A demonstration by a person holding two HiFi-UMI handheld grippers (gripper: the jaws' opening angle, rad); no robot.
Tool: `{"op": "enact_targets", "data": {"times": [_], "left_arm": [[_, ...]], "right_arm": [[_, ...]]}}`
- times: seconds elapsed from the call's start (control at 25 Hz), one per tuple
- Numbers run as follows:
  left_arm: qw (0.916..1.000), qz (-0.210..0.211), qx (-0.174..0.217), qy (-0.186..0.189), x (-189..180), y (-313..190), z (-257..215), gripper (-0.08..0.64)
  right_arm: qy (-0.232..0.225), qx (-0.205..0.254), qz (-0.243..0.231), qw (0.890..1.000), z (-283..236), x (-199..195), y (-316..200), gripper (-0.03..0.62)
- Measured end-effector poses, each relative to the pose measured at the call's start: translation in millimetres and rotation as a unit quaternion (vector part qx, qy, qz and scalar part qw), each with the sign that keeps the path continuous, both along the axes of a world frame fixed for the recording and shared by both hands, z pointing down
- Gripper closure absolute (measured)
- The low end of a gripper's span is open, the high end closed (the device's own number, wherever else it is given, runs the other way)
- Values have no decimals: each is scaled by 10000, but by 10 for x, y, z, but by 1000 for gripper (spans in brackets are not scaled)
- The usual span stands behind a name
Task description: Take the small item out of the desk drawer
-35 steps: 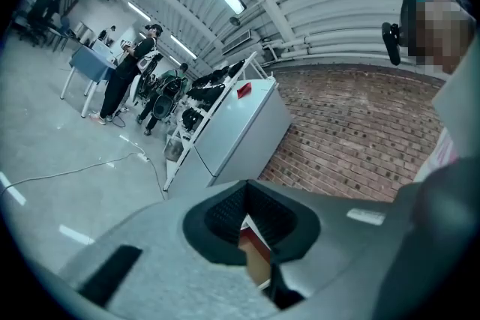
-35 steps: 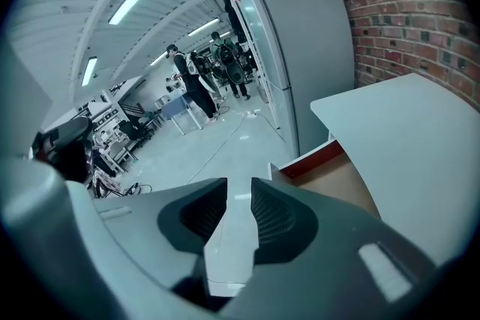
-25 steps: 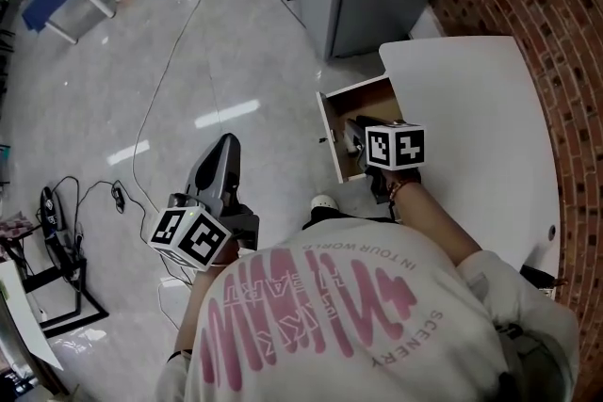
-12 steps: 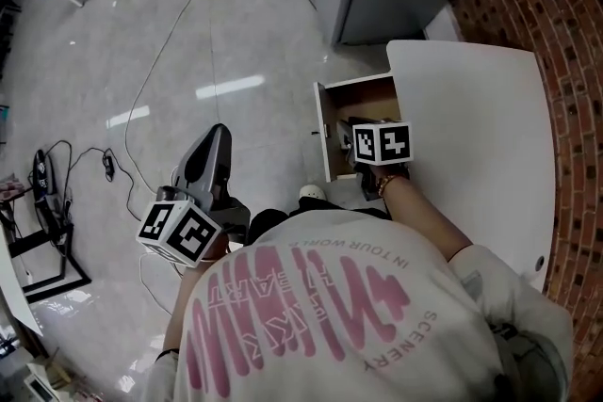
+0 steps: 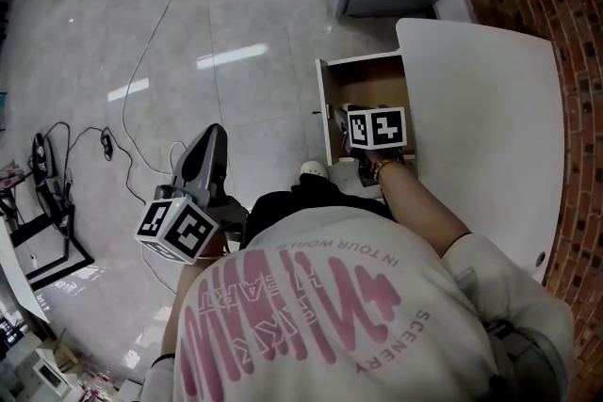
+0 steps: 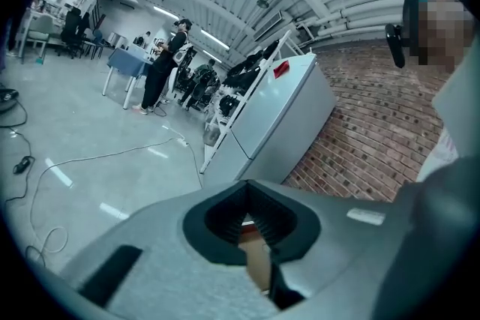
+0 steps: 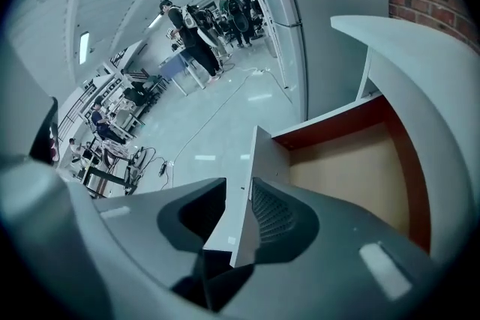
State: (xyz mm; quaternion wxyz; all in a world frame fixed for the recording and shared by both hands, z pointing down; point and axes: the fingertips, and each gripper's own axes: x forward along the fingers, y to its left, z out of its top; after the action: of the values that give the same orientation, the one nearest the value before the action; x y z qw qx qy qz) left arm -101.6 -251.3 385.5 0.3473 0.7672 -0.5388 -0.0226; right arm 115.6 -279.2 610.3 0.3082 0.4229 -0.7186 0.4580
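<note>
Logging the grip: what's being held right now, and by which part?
The right gripper straddles the drawer front at its top edge. Its jaws are opening, so it is letting go. The left gripper holds nothing.

I'm reading small dark print, upside down, on the back of the person's white shirt (image 5: 330, 325): "IN TOUR WORLD" toward twelve o'clock, "SCENERY" toward three o'clock. The big pink lettering between them isn't resolving for me.

Head view steeply down; right gripper view close, sharing drawer (image 5: 369, 86) (open).
</note>
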Motion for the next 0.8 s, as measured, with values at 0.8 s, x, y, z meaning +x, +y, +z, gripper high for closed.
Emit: {"op": "enact_targets", "data": {"times": [0.8], "left_arm": [[9958,-103,-905,-101,-129,-19,671,555]], "right_arm": [[237,-1175,736,9901,1030,402,124,462]]}}
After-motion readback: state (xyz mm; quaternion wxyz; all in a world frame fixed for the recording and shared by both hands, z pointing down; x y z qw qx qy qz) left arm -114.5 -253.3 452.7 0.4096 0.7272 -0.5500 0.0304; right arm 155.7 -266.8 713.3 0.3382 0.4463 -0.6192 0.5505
